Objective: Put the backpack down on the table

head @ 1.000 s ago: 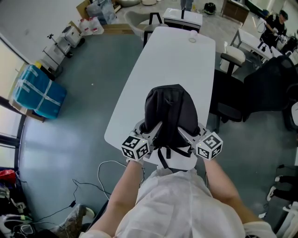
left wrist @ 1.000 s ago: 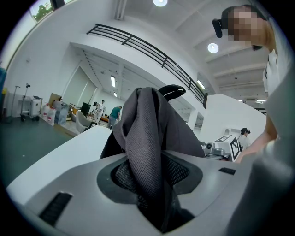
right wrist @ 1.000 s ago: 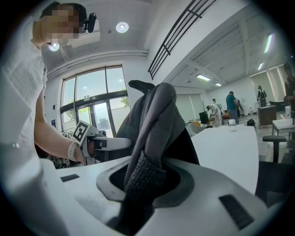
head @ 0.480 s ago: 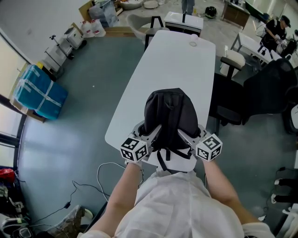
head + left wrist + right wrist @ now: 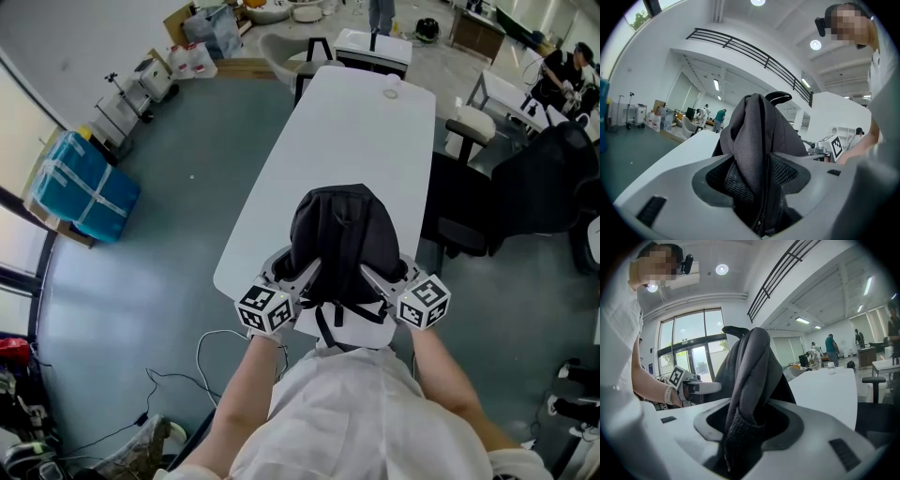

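Table [image 5: 361,122] bearing backpack [image 5: 342,230], left gripper [image 5: 296,274], right gripper [image 5: 381,277] fingers [image 5: 822,437] opening round straps [image 5: 746,380], wider now

Backpack [image 5: 342,234], one: black and charcoal fabric. You have it resting on the near end of the white counter [image 5: 356,122], rounded top away from you, mesh-padded shoulder straps [image 5: 750,154] toward you, loose webbing at the near edge.

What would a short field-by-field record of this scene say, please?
backpack: black, standing upright on the table's near end
table: long, white
left gripper: jaws opening, backpack strap between them
right gripper: jaws opening, a strap between them too
task status: backpack looks set down, release under way
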{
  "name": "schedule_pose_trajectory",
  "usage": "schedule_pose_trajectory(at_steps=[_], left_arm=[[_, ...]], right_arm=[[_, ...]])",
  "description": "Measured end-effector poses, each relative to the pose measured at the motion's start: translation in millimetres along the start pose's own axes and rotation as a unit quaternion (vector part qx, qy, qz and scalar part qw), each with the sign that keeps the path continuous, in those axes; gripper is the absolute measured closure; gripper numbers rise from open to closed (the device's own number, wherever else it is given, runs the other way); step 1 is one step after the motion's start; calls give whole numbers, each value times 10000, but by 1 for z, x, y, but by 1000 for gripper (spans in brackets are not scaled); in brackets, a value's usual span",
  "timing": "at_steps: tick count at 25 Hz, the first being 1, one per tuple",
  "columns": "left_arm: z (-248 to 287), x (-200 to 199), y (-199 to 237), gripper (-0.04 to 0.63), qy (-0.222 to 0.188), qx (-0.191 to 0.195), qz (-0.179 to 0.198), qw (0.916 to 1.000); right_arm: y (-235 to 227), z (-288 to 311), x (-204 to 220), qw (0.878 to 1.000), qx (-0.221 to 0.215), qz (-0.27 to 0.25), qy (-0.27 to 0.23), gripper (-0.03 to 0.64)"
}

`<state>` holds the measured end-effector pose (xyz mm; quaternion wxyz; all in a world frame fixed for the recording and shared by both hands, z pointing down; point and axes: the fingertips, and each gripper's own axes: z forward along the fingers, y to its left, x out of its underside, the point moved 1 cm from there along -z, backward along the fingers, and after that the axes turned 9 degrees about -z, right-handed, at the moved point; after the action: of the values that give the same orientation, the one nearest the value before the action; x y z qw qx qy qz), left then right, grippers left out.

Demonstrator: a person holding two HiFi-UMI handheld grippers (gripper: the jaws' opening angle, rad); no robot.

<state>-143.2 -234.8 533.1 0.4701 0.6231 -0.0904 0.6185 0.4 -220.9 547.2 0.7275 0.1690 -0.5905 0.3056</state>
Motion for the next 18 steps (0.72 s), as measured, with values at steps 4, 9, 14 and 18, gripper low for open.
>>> schedule_pose_trajectory(at_steps=[4,9,14,18], left_arm=[[-9,-2,2,344,-86,-80,-4,9999],[-24,-10,4,345,-248,-186,7,9995],[-38,-19,-1,345,-436,-302,102,9985],[-53,-26,-1,367,-535,-397,175,9976]], right_arm=[[0,-2,0,10000,39,-23,8,413],[-5,-11,-8,9998,138,38,-112,380],[-6,-29,-13,9995,221,67,-238,379],[-6,-42,-19,9989,313,53,-348,383]])
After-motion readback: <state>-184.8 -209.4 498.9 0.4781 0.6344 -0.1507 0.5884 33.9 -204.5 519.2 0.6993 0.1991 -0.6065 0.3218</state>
